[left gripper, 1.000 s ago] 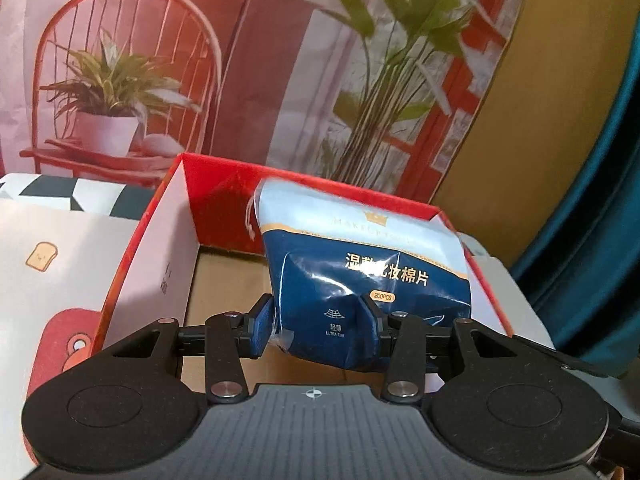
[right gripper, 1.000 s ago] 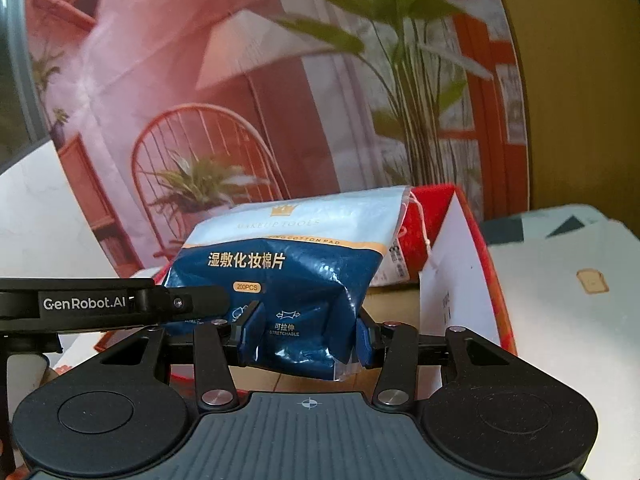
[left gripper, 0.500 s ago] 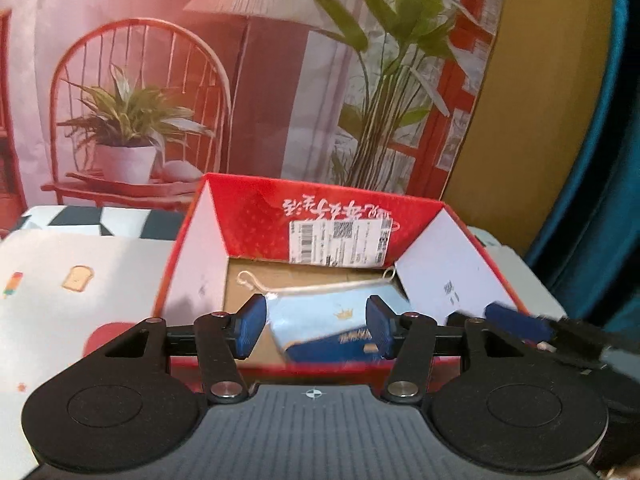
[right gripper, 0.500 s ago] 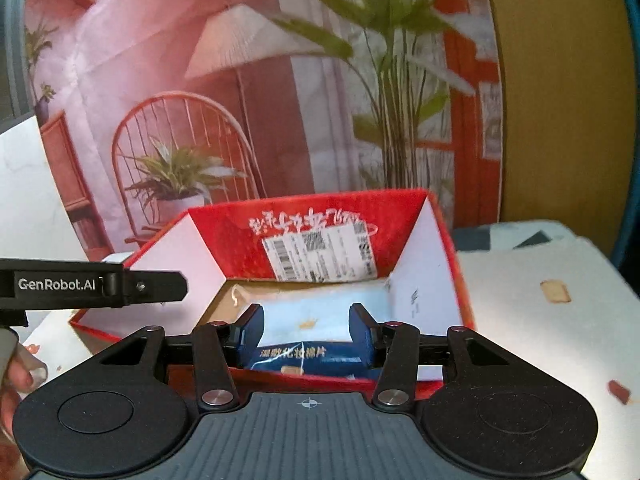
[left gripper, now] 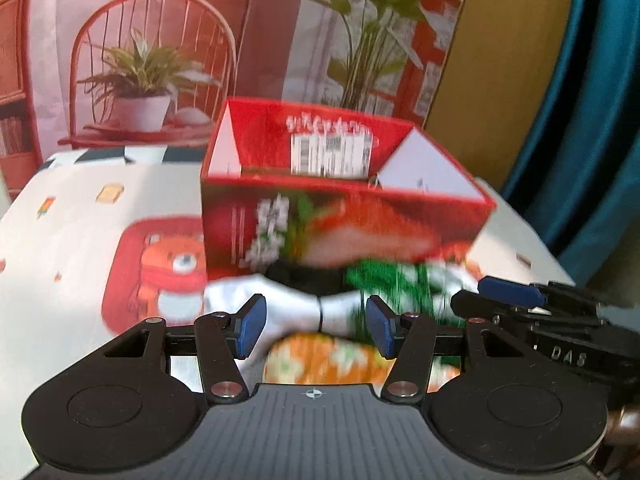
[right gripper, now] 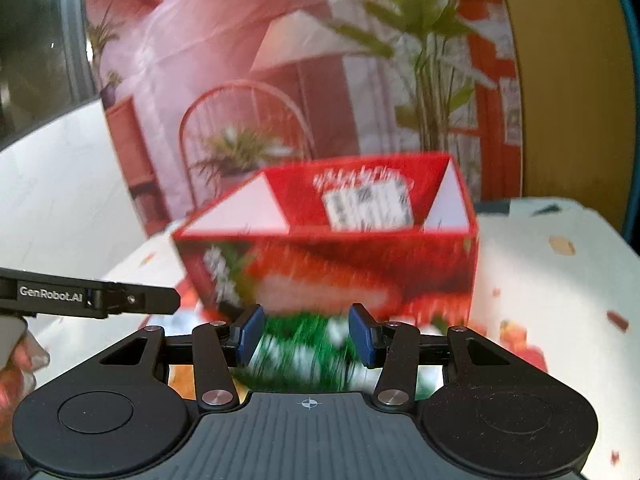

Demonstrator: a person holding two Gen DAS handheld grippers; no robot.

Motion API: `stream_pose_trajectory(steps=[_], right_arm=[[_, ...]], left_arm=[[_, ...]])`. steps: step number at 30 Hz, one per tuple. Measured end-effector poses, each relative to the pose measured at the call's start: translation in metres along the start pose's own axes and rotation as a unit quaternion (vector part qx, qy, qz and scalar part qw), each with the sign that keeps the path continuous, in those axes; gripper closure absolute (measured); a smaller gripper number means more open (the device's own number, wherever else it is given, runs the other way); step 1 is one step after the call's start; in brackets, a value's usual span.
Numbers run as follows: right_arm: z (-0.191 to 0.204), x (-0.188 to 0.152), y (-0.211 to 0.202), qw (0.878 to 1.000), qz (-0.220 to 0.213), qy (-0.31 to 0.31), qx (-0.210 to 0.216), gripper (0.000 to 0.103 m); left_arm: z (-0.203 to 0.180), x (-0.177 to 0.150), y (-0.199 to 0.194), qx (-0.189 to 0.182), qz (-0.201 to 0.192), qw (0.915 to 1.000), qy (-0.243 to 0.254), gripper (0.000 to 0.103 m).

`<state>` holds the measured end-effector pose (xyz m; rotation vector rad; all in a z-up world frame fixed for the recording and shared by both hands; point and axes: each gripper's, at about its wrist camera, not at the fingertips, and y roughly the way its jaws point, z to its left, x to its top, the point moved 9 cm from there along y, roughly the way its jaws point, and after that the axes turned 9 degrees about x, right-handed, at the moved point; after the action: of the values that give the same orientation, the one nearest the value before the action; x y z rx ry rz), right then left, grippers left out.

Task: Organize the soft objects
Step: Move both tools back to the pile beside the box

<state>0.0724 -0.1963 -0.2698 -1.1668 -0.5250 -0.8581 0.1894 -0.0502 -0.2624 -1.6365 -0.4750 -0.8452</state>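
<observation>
A red open-topped box stands on the table ahead, also in the right wrist view; its front wall hides what lies inside. Before it lie blurred soft items: a white bundle, a green-and-white one and an orange patterned one. My left gripper hangs open above the white bundle, with nothing between its pads. My right gripper is open over the green-and-white item. Each gripper shows at the edge of the other's view.
A white tablecloth with a cartoon bear print covers the table. A printed backdrop of a chair and plants stands behind the box. A teal curtain hangs at the right. A hand shows at the lower left.
Both grippers let go of the blue pack, which dropped into the red box, then drew back from the box. The soft items in front of it have come into view.
</observation>
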Motion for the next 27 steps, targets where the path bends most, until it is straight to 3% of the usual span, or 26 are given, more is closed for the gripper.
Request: stream_pose_trajectory(steps=[7,14,20,27], right_arm=[[0.003,-0.027,-0.008,0.999,0.05,0.014,-0.007,0.059],[-0.004,-0.051,-0.011,0.993,0.105,0.043,-0.016,0.058],[-0.01,-0.078,-0.002,0.983,0.169,0.075,-0.015,0.048],[-0.019,-0.091,0.0,0.975,0.192,0.106,-0.024,0.041]], left_arm=[[0.008,-0.035,0.009,-0.011,0.05,0.9984,-0.025,0.045],[0.009,-0.048,0.019,-0.012,0.071,0.997,-0.029,0.045],[0.014,-0.054,0.024,-0.007,0.078,0.9958,-0.047,0.045],[0.016,-0.06,0.034,-0.015,0.091,0.994,-0.059,0.045]])
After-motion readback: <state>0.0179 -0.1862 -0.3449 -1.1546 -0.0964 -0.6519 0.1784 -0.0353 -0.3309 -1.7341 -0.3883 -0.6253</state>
